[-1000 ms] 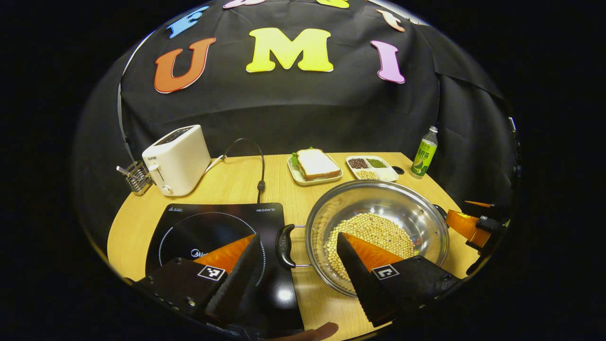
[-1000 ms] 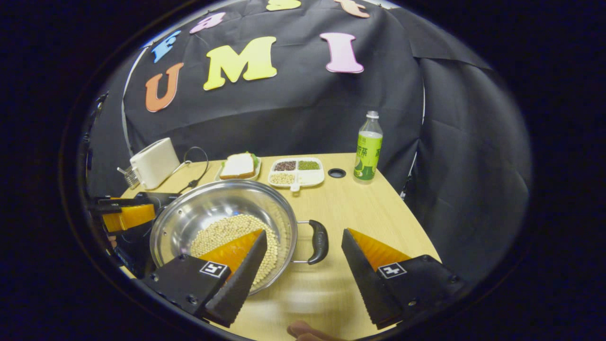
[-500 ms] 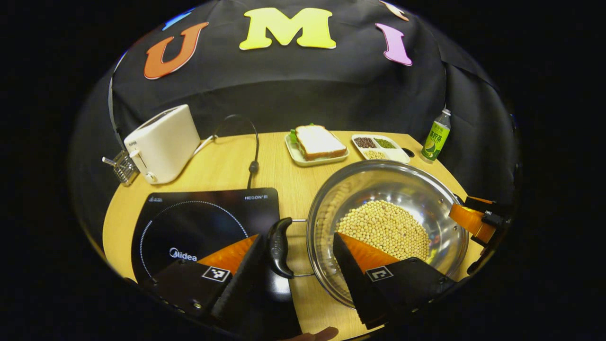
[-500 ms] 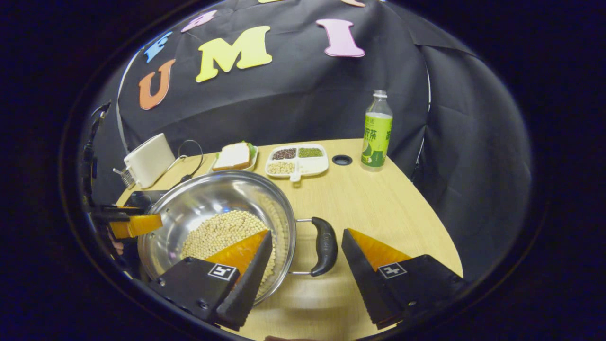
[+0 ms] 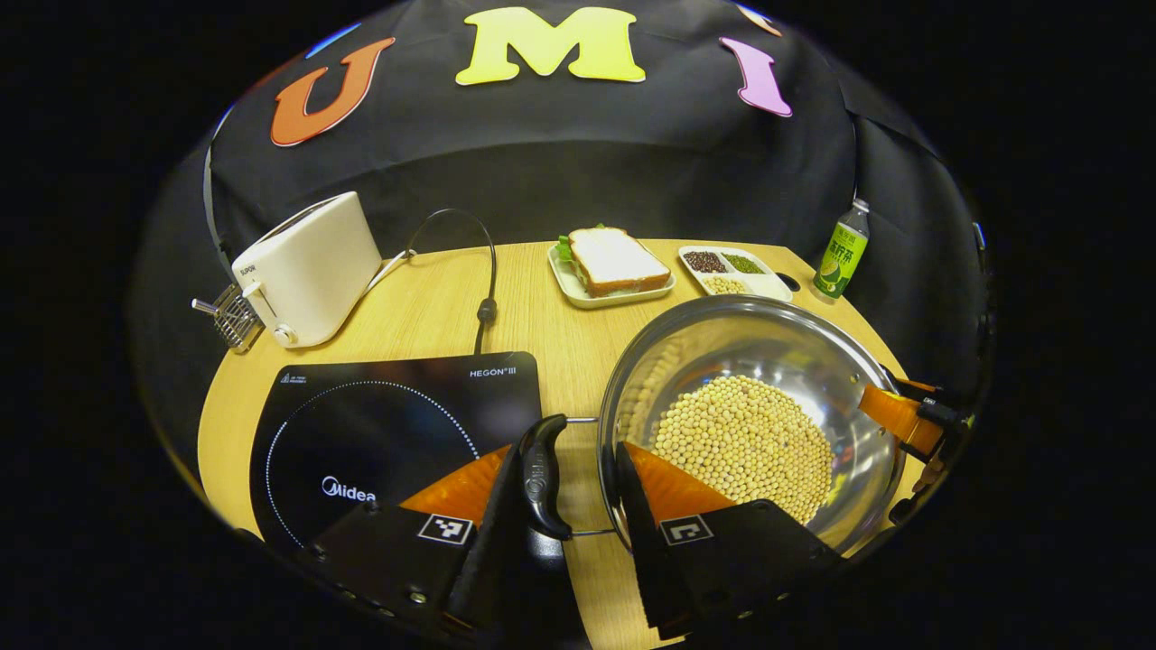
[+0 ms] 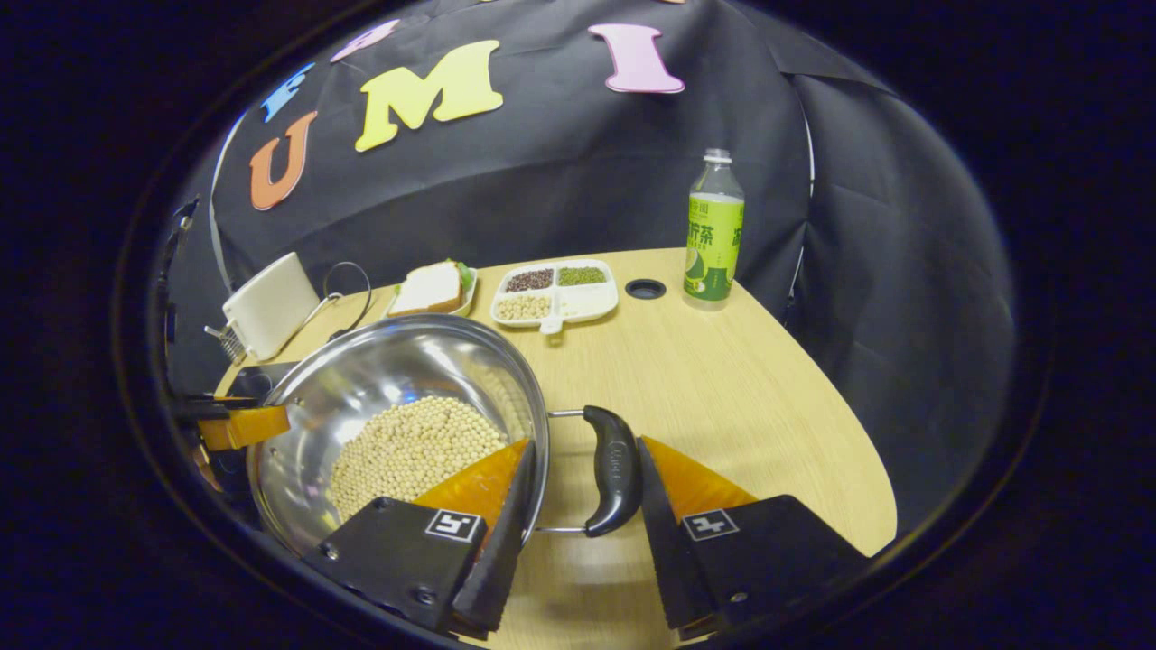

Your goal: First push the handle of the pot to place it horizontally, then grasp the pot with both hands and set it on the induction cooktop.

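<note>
Both grippers, left (image 5: 564,487) and right (image 6: 582,483), straddle the pot's (image 5: 795,352) black handles, fingers parted, not yet clamped.

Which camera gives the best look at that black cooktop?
The left gripper view: the induction cooktop lies broad and near, its ring marking plain, just left of the pot. In the right gripper view a dark corner peeks out behind the pot's rim.

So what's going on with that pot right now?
Left gripper and right gripper: jaws open, each straddling a pot handle. Pot of beans on table, beside induction cooktop. Path looks unobstructed.
</note>
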